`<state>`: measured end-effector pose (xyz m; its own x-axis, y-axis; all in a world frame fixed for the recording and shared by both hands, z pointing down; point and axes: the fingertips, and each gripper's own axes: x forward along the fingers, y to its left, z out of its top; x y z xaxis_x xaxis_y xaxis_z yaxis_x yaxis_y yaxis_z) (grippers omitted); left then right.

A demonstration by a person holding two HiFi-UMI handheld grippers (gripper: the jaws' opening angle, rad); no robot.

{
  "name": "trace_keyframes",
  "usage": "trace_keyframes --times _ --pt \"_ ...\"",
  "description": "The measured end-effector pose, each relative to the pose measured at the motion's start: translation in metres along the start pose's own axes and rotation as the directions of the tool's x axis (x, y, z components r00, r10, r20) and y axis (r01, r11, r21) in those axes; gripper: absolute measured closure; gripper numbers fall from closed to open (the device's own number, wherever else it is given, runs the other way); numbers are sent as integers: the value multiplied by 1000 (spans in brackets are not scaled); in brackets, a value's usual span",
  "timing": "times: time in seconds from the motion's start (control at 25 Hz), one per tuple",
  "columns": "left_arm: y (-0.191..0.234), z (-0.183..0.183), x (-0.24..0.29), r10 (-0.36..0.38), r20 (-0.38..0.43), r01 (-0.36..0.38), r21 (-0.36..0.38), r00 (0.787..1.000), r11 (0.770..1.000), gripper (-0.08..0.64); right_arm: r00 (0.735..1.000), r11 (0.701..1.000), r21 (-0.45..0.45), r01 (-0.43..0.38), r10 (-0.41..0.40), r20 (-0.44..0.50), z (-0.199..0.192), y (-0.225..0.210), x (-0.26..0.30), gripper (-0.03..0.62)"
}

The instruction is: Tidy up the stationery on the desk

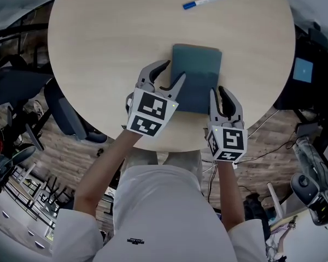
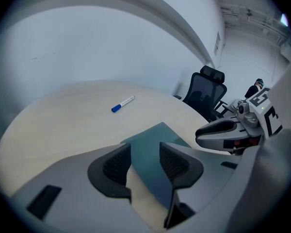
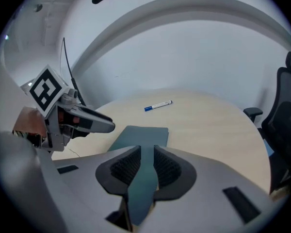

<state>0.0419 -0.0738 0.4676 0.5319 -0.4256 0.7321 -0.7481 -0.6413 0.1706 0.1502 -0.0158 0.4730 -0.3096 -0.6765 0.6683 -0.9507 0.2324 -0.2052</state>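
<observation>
right gripper [image 1: 218, 94] clamped on the near edge of the teal notebook [image 1: 199, 70] on the bench [image 1: 98, 48]. left gripper [image 1: 173, 71] gapes at its left edge, maybe touching. blue-capped marker [image 1: 204, 1] lies well apart.

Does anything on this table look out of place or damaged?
Only the blue-capped marker stands out: it lies at the far side of the table, apart from the teal notebook. Nothing looks spilled or damaged.

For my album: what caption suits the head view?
Right gripper pinches a teal notebook, left gripper open at its edge, blue-capped marker beyond.
</observation>
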Motion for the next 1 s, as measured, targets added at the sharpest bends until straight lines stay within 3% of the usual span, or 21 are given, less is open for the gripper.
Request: trace_keyframes --times 0.08,0.4,0.72,1.0 --pt "5 13 3 7 24 -8 21 1000 1000 394 1000 1000 -12 -17 17 1 6 3 2 488" --pt "29 59 28 -3 60 -2 95 998 995 391 999 998 -39 -50 51 12 22 5 19 505" --pt "64 65 60 6 9 -7 145 1000 989 391 995 994 -44 -99 98 -12 28 17 43 505" --pt "89 105 89 11 36 -18 192 999 981 393 994 994 -41 -102 101 -41 30 15 60 505"
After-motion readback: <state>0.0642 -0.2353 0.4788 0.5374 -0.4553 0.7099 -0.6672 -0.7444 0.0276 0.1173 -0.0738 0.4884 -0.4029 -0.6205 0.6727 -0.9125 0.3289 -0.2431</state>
